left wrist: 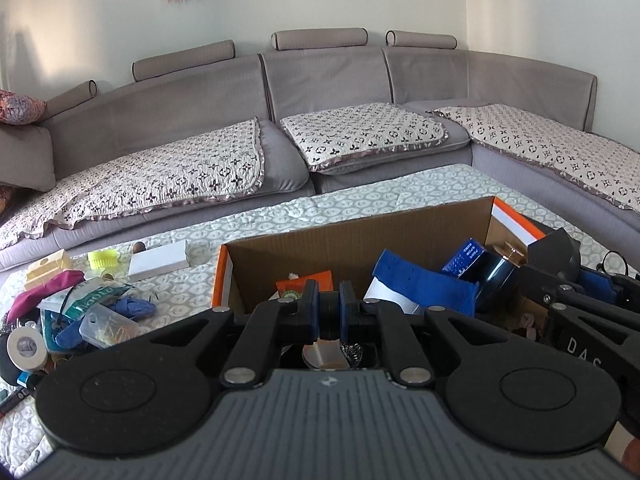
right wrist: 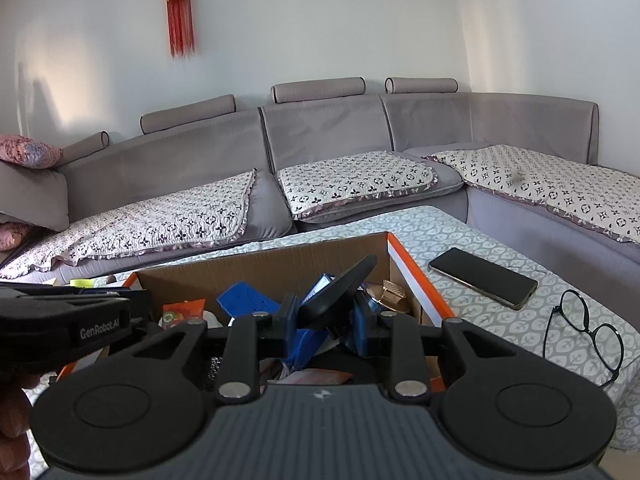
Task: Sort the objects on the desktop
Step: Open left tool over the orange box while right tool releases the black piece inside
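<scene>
An open cardboard box point(left wrist: 360, 226) with an orange rim stands on the patterned table. Both grippers hover over it. Inside lie a blue cloth point(left wrist: 424, 284), a blue packet point(left wrist: 466, 258), an orange packet point(left wrist: 306, 282), a dark cylinder point(left wrist: 496, 280) and a gold piece point(right wrist: 390, 294). My left gripper point(left wrist: 329, 308) is shut, with nothing between its blue pads. My right gripper point(right wrist: 326, 314) is shut on a flat black object point(right wrist: 340, 290), which tilts up over the box point(right wrist: 260, 254). The same black object point(left wrist: 554, 246) shows at the right of the left wrist view.
Left of the box lies a heap: a white box point(left wrist: 158, 266), a yellow brush point(left wrist: 103, 259), a tape roll point(left wrist: 26, 347), a clear case point(left wrist: 108, 326), a magenta pouch point(left wrist: 46, 292). Right of the box lie a phone point(right wrist: 482, 278) and glasses point(right wrist: 584, 332). A grey sofa point(left wrist: 320, 80) wraps behind.
</scene>
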The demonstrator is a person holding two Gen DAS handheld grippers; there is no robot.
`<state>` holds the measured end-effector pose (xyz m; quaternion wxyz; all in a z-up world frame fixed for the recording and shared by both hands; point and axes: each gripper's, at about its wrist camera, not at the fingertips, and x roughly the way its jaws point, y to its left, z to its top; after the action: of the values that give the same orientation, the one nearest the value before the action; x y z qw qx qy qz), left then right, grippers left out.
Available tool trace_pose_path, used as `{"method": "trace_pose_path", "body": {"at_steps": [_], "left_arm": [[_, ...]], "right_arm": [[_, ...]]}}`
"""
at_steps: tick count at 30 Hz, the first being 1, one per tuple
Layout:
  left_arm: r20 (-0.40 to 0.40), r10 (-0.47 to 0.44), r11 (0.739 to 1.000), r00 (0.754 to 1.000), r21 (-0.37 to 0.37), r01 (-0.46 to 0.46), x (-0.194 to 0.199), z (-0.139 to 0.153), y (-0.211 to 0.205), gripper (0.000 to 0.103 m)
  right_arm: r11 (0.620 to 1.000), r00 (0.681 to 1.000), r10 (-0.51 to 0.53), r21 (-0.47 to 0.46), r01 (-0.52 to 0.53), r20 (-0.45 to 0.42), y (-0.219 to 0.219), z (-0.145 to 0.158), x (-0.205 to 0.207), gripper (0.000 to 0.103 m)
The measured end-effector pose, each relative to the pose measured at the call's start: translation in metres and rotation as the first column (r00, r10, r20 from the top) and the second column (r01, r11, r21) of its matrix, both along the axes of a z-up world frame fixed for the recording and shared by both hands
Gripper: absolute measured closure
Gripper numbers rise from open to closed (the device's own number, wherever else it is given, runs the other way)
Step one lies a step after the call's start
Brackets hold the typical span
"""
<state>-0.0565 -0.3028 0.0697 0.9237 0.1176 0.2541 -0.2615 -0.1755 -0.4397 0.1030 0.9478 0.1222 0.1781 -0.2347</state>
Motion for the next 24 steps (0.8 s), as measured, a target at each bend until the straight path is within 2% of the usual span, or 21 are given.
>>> {"method": "trace_pose_path", "body": {"at_steps": [24], "left_arm": [[-0.027, -0.015, 1.000, 1.000, 0.005, 0.015, 0.005, -0.006, -0.007, 0.091]], "right_arm": [[1.000, 0.999, -0.021, 0.006, 0.021, -0.036, -0.003, -0.014, 0.007, 0.077]]}}
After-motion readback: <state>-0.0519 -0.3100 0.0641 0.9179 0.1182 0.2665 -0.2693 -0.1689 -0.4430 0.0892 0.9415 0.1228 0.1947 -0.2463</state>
